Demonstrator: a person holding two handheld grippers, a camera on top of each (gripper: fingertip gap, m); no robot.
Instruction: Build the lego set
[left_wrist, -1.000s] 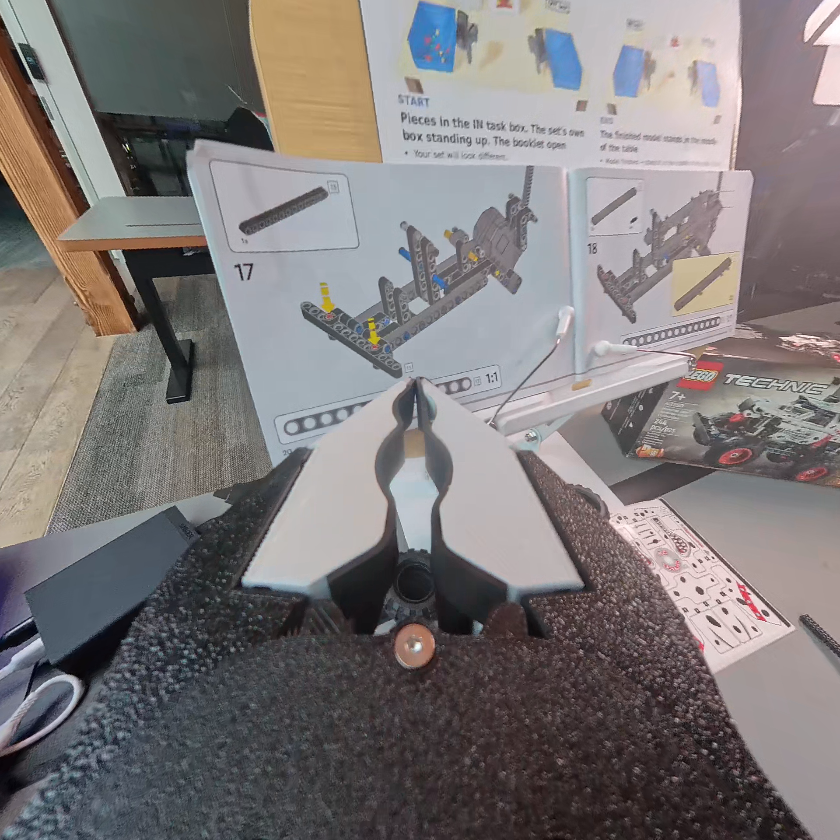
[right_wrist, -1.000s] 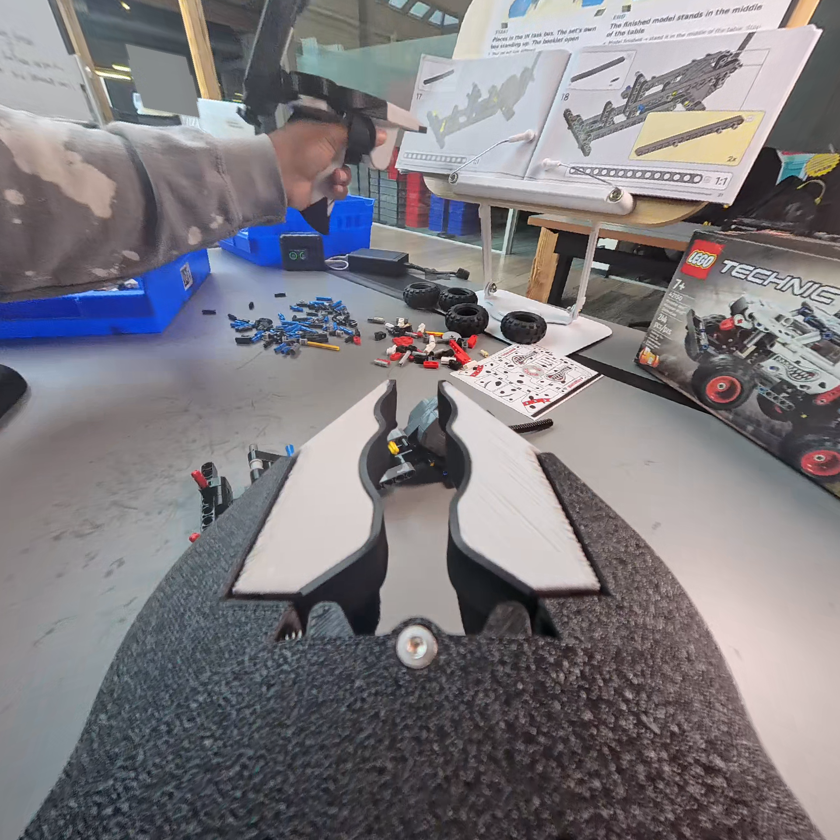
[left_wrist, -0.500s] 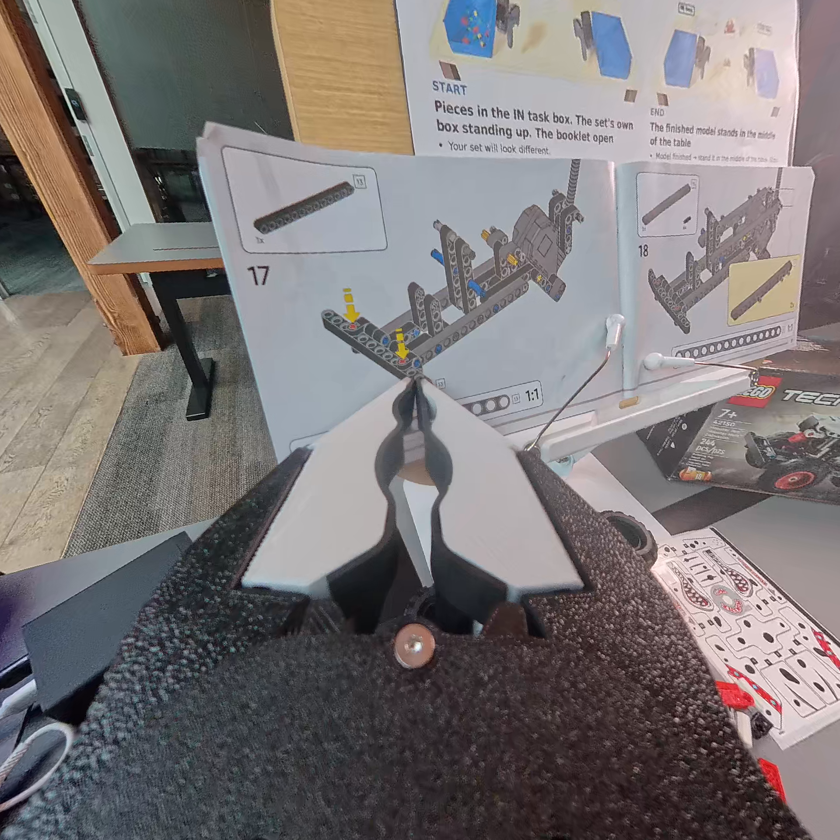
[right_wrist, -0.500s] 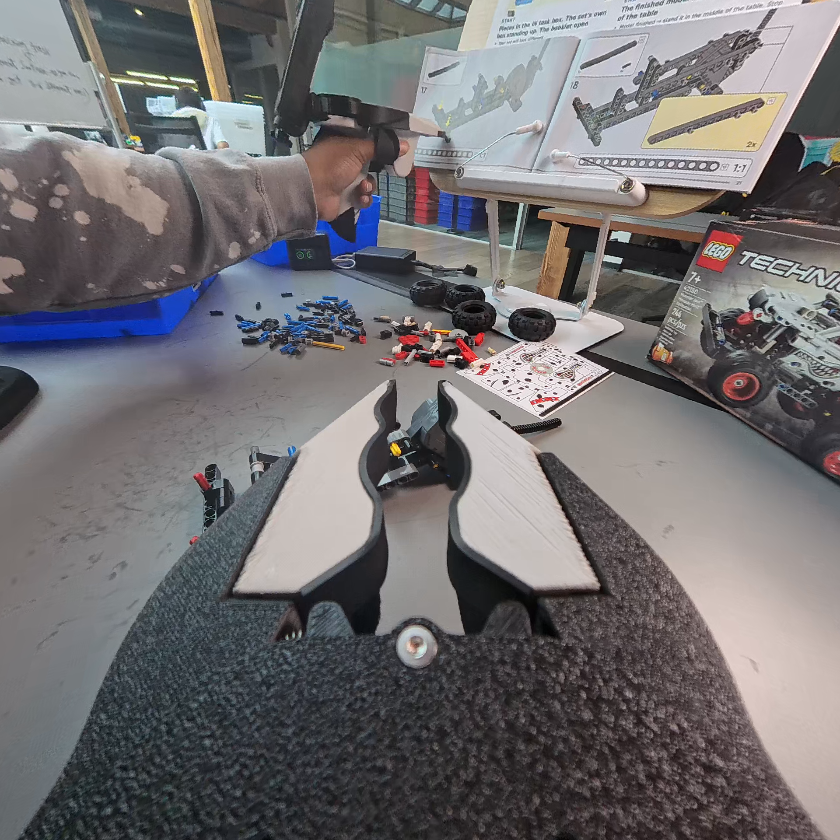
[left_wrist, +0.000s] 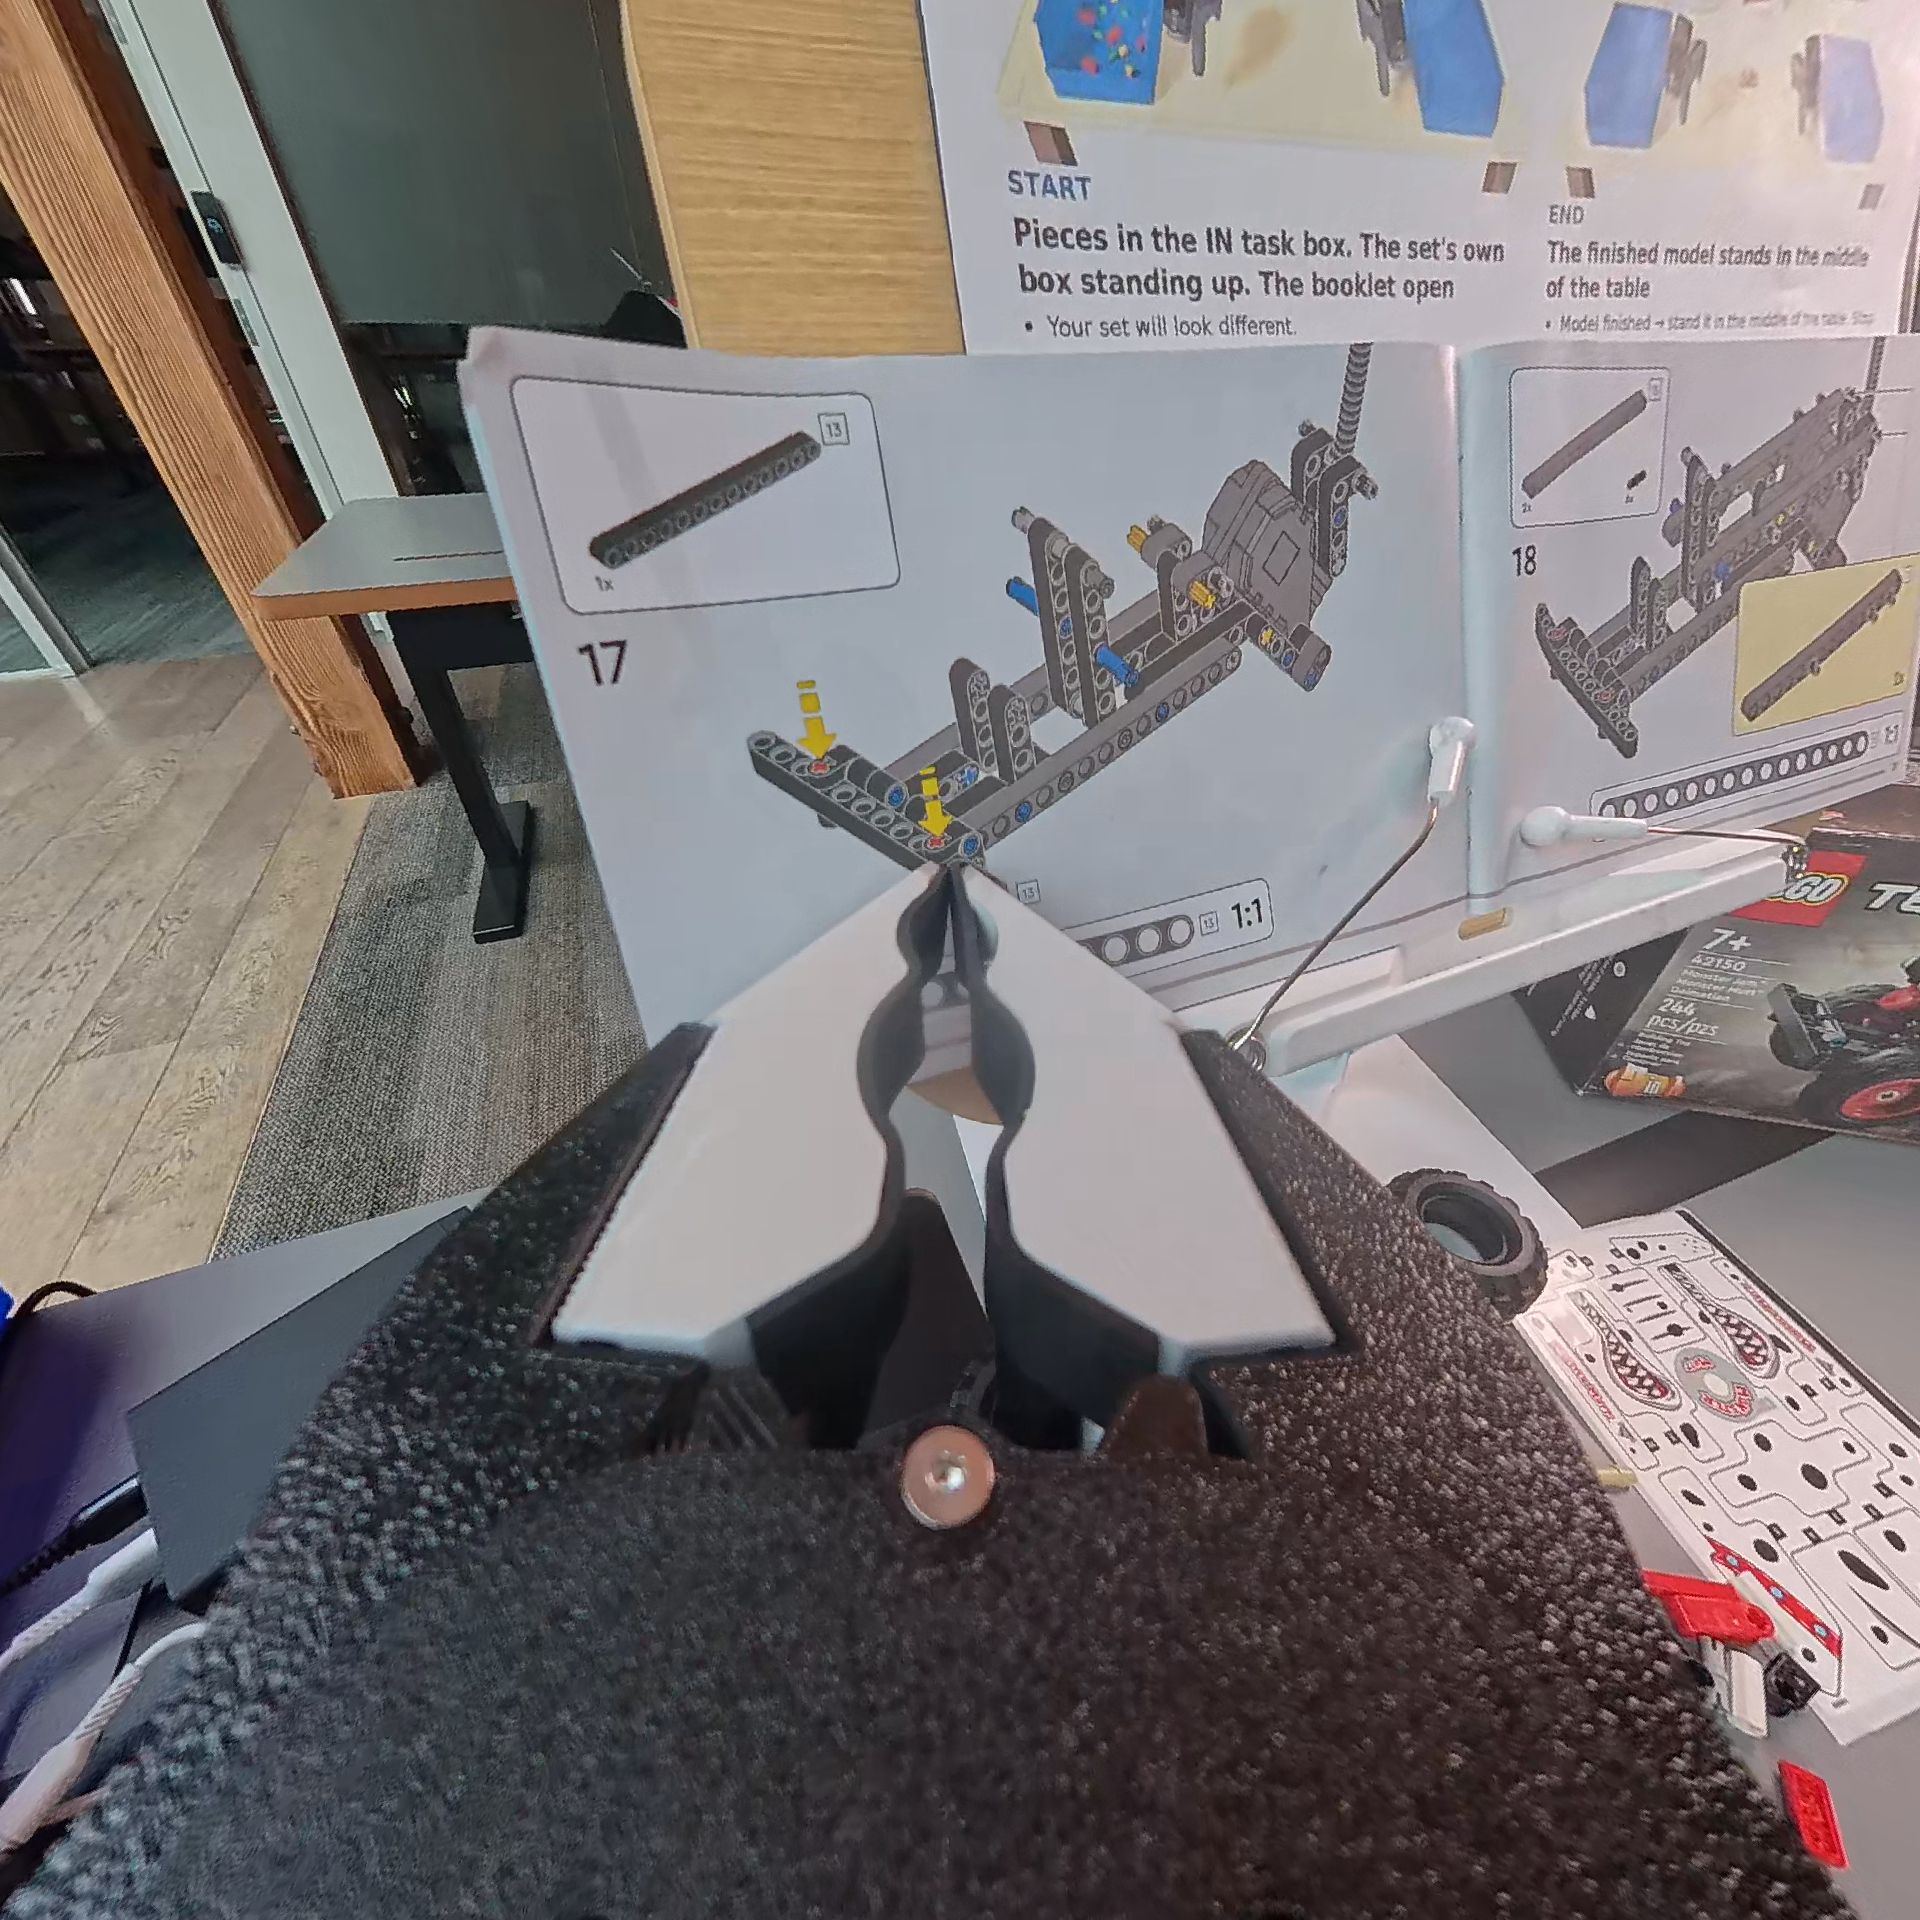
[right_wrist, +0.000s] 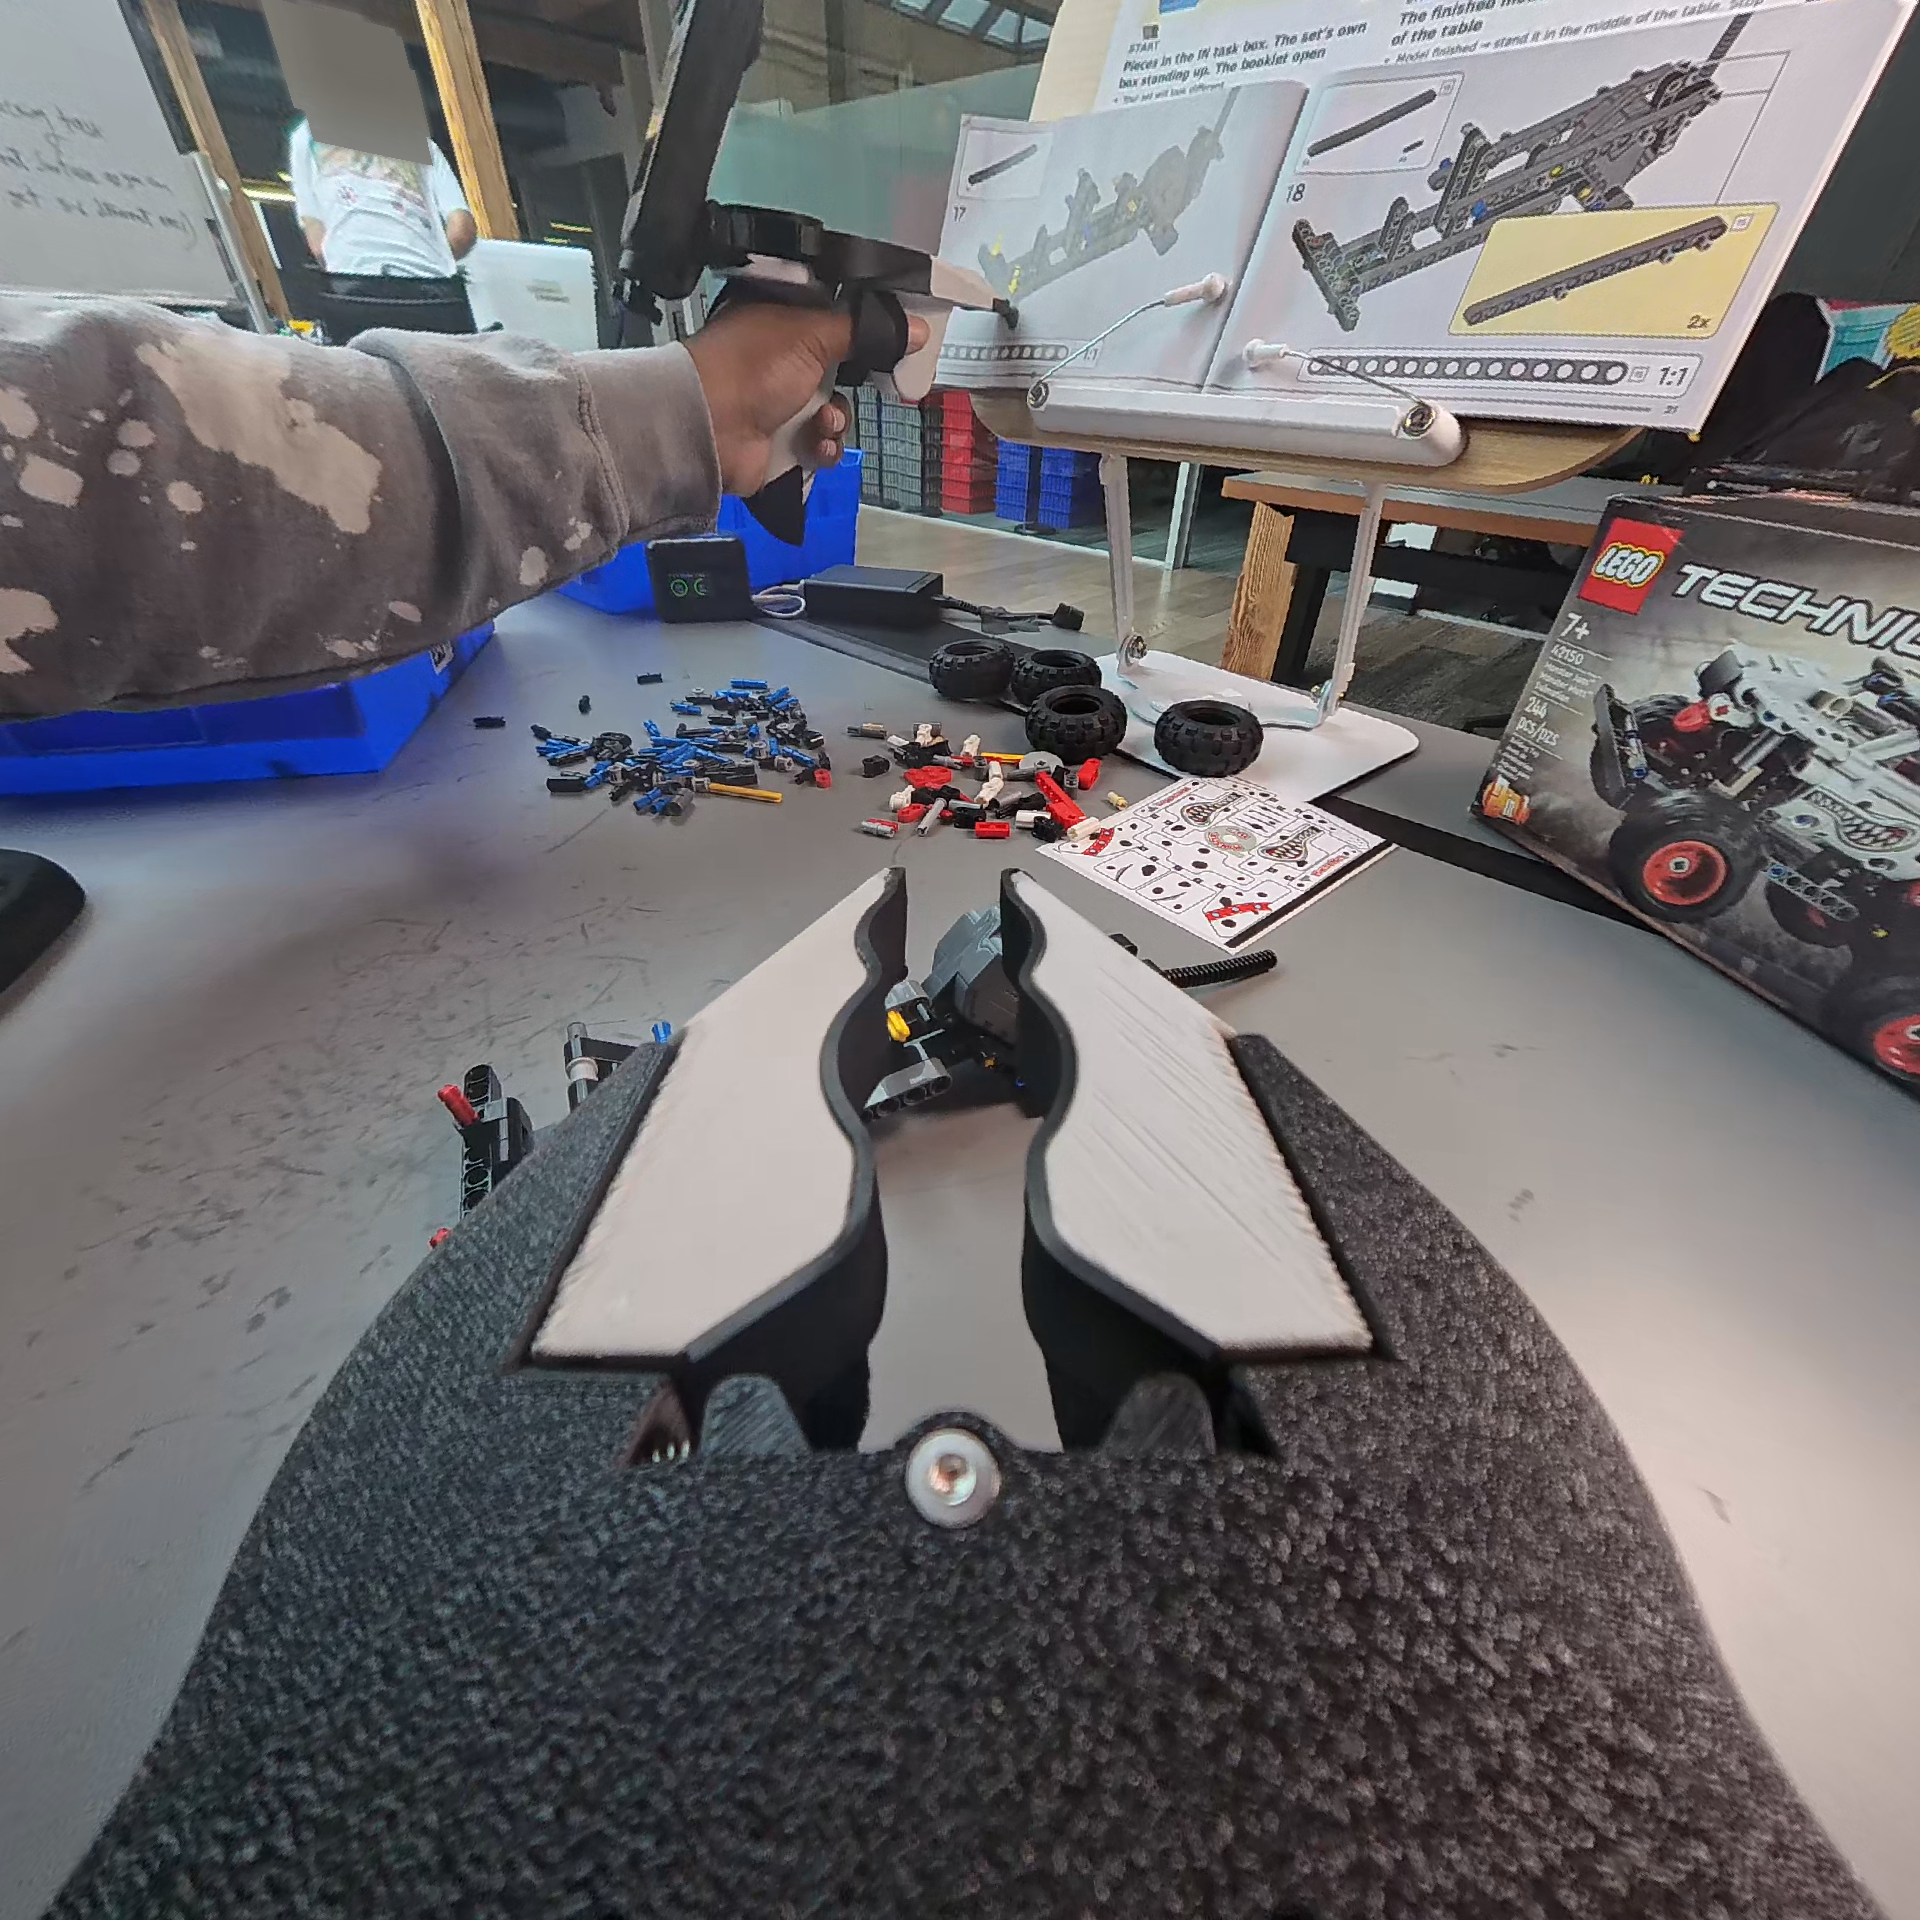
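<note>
The left gripper (left_wrist: 948, 883), fingers pressed together and empty, points at the open booklet (left_wrist: 1039, 644). The right gripper (right_wrist: 951, 894) clasps the grey chassis assembly (right_wrist: 961, 997) on the table (right_wrist: 312, 1039).

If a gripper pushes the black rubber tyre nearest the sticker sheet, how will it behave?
The black knobby rubber tyre stands on its tread, so it would probably roll or topple. It looks hollow, so likely light and squashy. Its knobs should grip the grey table.

Grey table (right_wrist: 312, 1039) carries loose pieces (right_wrist: 686, 748), tyres (right_wrist: 1075, 717), sticker sheet (right_wrist: 1216, 852), box (right_wrist: 1714, 748).
</note>
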